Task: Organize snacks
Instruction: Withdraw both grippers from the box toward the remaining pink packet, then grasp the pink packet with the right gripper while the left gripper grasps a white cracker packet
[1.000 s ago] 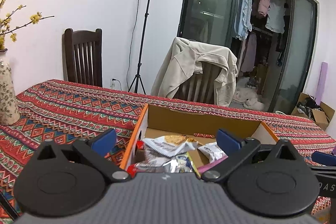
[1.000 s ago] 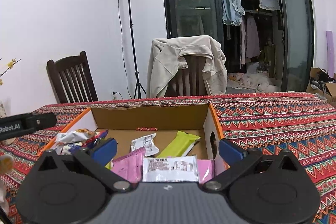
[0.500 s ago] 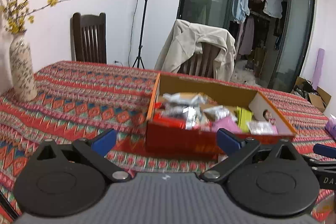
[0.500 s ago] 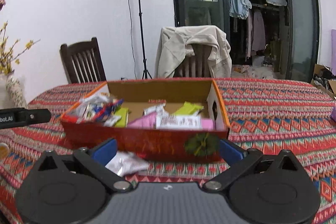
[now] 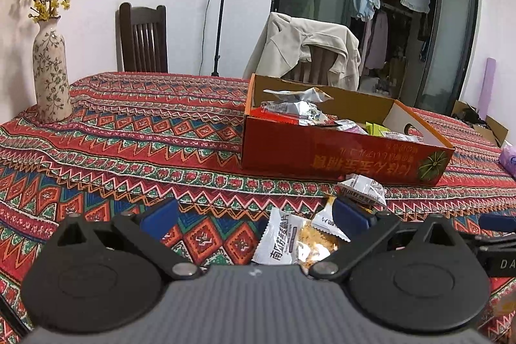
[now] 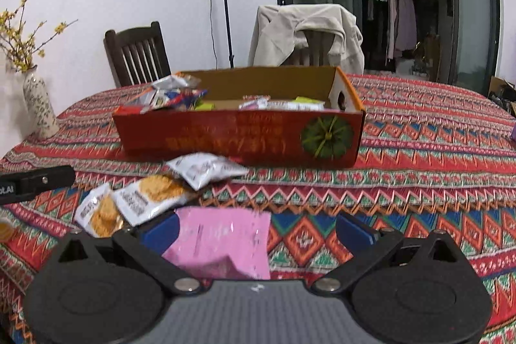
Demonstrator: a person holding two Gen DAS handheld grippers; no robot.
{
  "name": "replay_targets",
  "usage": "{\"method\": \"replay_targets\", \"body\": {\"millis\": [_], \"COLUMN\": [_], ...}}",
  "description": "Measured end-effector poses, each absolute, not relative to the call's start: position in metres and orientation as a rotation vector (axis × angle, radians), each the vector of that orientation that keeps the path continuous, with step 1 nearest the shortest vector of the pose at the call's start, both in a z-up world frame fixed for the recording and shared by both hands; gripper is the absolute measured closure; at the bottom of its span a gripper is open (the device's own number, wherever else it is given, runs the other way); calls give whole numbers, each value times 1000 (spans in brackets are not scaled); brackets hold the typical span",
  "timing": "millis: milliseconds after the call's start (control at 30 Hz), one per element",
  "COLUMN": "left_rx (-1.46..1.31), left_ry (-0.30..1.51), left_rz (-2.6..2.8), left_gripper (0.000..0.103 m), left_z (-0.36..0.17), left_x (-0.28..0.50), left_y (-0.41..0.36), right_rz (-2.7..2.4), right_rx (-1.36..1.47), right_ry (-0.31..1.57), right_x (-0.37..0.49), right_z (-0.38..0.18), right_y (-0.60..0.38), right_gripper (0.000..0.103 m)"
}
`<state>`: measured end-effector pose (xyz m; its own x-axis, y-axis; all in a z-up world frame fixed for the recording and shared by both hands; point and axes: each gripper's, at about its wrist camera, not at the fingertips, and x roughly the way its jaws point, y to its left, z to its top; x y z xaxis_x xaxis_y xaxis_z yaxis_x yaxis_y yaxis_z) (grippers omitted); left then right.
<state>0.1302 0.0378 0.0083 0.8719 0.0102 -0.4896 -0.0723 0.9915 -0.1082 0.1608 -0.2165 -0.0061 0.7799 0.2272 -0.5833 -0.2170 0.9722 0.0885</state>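
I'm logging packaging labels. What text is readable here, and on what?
"DA": right tool's body, cut off by the frame edge.
"LAI": left tool's body, also cut off.
Chinese print on the white snack packet: I cannot transcribe it reliably.
Yellow Chinese lettering, upside down, on the red box: too blurred.

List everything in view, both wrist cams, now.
box: 1, red-orange, mid-table, holds mixed snack packets
cracker packets: 2, white with orange, on cloth before box
silver-white packet: 1, against box front
pink packet: 1, between right claw's fingers, untouched
tablecloth: 1, red patterned
vase: 1, floral, yellow blossoms, left edge
chairs: 2, dark wood, one under beige jacket
light stand: 1, black
left claw: open
right claw: open
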Motion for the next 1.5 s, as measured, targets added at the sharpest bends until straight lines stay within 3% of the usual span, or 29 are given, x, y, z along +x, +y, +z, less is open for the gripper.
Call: {"method": "replay_targets", "body": {"millis": [700, 1233, 1367, 1500], "left_rx": [-174, -178, -180, -179], "left_ry": [543, 554, 552, 559], "left_rz": [27, 37, 43, 48], "left_gripper": [0, 0, 0, 0], "left_z": [-5, -7, -7, -8], "left_x": [132, 133, 132, 134], "left_y": [48, 48, 48, 48], "right_rz": [282, 288, 314, 307], "right_rx": [-80, -92, -92, -77], "right_ry": [792, 735, 708, 693], "right_x": [190, 188, 182, 180], "right_z": [-32, -36, -34, -32], "right_y": [-174, -173, -172, -175], "right_gripper": [0, 0, 19, 26]}}
